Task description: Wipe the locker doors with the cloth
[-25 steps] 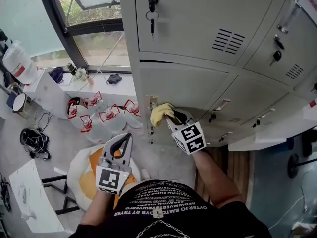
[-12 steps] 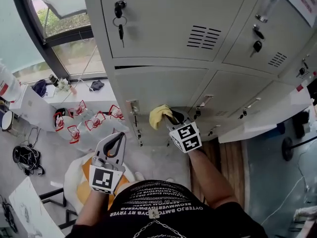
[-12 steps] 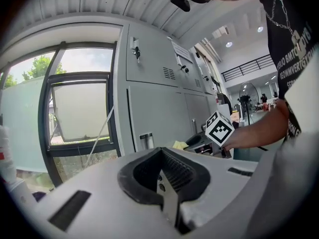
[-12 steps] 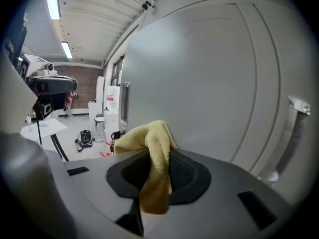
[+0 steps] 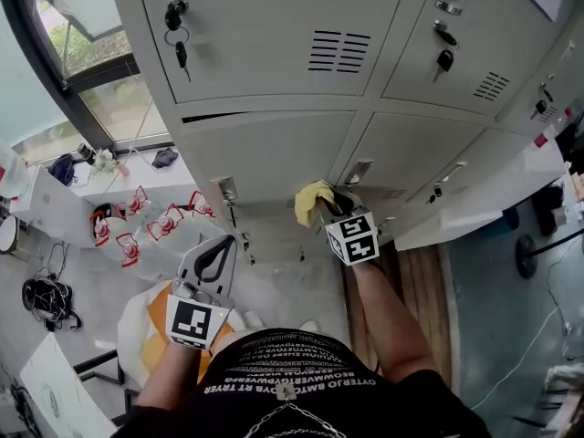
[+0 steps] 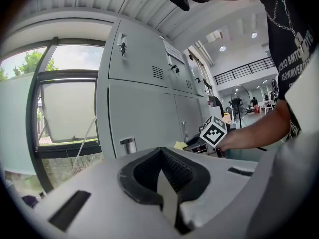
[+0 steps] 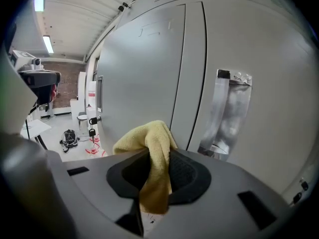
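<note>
Grey locker doors (image 5: 274, 158) fill the top of the head view. My right gripper (image 5: 330, 204) is shut on a yellow cloth (image 5: 313, 201), which presses against the lower row near the seam between two doors. In the right gripper view the cloth (image 7: 149, 148) bulges out of the shut jaws against a grey door (image 7: 144, 78), left of a metal handle plate (image 7: 227, 113). My left gripper (image 5: 224, 247) hangs low, away from the lockers, shut and empty. The left gripper view shows its jaws (image 6: 167, 183) closed, with the cloth (image 6: 180, 145) far off.
A key ring (image 5: 176, 27) hangs from the upper left door's lock. Left of the lockers are a window (image 5: 78, 53), several plastic jugs with red handles (image 5: 137, 222) and a cable bundle (image 5: 41, 295) on the floor. An orange and white object (image 5: 146, 327) lies under my left gripper.
My right gripper has slid the cloth rightward along the lower doors, away from the left door's handle. The left gripper stays shut and low. The head view has shifted to the right.
</note>
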Demonstrator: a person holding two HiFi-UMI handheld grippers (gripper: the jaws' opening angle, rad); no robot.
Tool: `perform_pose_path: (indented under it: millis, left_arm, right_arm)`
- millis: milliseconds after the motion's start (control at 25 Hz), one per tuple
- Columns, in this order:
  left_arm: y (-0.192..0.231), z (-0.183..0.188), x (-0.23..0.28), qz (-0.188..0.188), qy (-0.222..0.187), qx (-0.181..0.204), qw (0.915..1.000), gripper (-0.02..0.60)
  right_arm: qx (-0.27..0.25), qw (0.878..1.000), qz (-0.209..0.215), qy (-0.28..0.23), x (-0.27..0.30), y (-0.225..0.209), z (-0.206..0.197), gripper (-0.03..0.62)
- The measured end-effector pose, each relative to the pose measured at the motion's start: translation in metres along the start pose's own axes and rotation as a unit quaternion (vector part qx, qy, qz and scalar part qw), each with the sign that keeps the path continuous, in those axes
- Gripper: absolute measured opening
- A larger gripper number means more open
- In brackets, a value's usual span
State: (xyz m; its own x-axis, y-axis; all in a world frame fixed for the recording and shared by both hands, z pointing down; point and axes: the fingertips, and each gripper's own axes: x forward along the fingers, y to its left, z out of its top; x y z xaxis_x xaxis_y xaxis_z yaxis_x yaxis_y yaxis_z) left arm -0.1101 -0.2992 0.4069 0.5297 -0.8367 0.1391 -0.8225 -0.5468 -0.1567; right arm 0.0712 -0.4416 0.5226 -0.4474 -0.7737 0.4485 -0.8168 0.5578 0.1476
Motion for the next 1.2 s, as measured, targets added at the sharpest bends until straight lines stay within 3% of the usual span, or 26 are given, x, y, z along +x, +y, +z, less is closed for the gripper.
perform_pose_path:
  millis: [280,560,760,960,1200]
  left_arm:
    - [-0.003,-0.004,-0.016,0.030,0.008,-0.003,0.9995,-0.005]
    - [0.005,-0.023,-0.040,0.069,0.033,-0.028,0.9967,-0.005]
    - [0.021,-0.026,-0.062,0.105,0.038,-0.027,0.9934,-0.005]
    - [0.040,-0.029,-0.085,0.137,0.048,-0.033,0.9889,-0.005]
    - [0.060,-0.034,-0.093,0.148,0.053,-0.033,0.9870,-0.005]
  right_arm:
    - [-0.006,1.000,0.009,0.003,-0.006,0.003,-0.009,0.083]
    - [-0.043,0.993,0.114,-0.005,0.002,0.083,-0.012,0.083]
    - [-0.059,0.986,0.158,0.005,0.033,0.129,-0.015,0.083]
    - [-0.067,0.982,0.177,0.018,0.063,0.160,-0.015,0.083]
    - [-0.068,0.982,0.175,0.017,0.087,0.171,-0.013,0.082]
